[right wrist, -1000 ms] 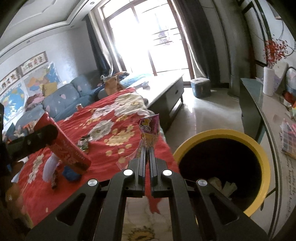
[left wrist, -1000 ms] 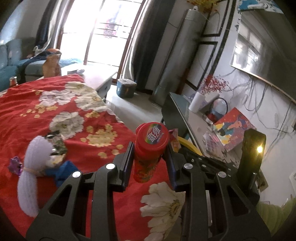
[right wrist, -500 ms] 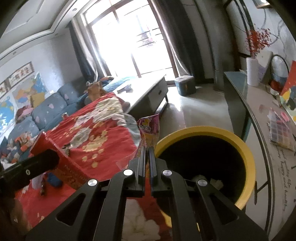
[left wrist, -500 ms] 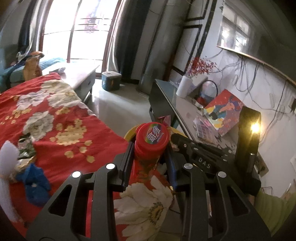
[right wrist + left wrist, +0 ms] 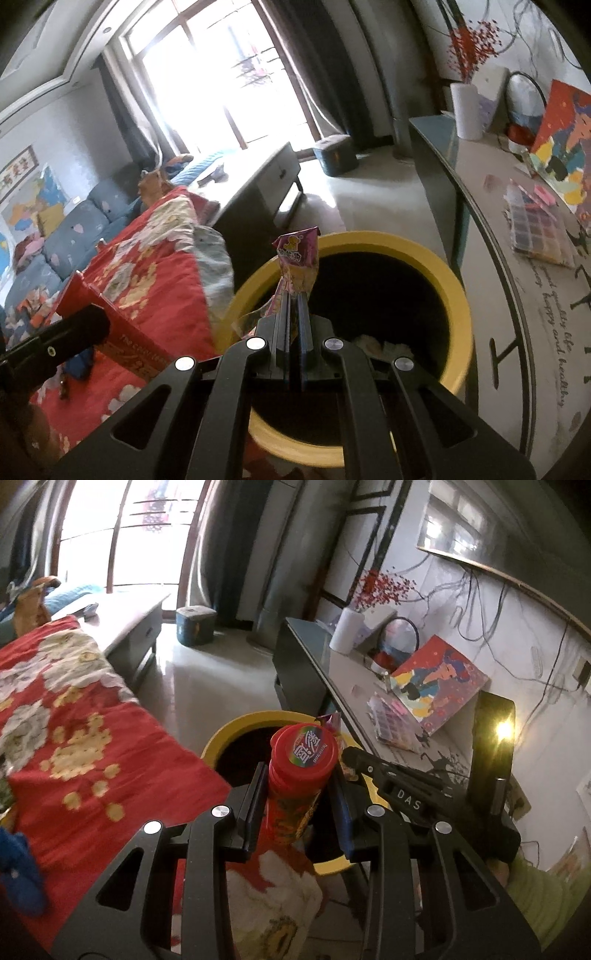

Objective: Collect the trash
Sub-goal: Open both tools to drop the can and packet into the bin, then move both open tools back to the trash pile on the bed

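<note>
Trash held over the yellow bin [image 5: 458,291] so it can fall in: red can [image 5: 301,771] squeezed in the left hand-held gripper [image 5: 297,805], pink wrapper [image 5: 297,258] pinched flat in the right hand-held gripper [image 5: 293,325], bin mouth just ahead and below.

The bin [image 5: 452,291] mouth gapes wide and dark, with only some pale scraps [image 5: 373,343] low inside, so there is room to pass down into it. From the bin, the red floral cloth [image 5: 159,266] presses against its rim at 9 o'clock, and the dark console table [image 5: 491,236] edge stands close at 3 o'clock. At 12 o'clock bare floor [image 5: 369,199] runs clear toward the small box [image 5: 334,155] and the window.
</note>
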A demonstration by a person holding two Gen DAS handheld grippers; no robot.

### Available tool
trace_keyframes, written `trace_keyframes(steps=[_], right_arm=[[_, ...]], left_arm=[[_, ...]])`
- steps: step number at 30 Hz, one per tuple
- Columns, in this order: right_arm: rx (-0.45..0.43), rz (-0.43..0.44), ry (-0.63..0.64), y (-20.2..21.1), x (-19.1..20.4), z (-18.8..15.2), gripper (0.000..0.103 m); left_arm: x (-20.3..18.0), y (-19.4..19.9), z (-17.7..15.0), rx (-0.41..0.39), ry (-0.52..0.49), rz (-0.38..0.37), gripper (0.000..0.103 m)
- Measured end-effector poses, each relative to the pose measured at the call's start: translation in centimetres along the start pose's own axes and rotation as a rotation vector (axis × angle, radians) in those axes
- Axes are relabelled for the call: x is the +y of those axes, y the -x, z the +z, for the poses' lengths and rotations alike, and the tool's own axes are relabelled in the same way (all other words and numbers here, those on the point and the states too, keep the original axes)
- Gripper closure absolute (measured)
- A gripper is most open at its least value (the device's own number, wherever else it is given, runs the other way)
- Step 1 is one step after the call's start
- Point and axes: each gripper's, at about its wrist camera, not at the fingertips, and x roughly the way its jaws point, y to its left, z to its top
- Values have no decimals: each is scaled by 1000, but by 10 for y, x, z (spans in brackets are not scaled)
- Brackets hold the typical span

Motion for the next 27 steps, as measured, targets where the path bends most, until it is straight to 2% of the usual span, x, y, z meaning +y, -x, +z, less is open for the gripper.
trace_keyframes(steps=[14,16,17,19,22,27], right_arm=[[78,-38,-87,-16,-35,-10,98],[85,-40,-94,-18,-36,-10,93],[86,-41,-96,-18,-37,-10,87],[80,-46,-100,-18,-37,-10,64],[67,-56,-96,-15,-37,-8,62],[40,-66,-90,-9,-34,-6,49]], left_arm=[[3,-53,13,78,-1,17,76],[4,-54,13,80,-3,21,58],[4,-54,14,78,-2,18,56],[6,-53,15,73,7,19,53],[9,-49,16,59,24,28,40],[16,-33,18,23,66,42,22]])
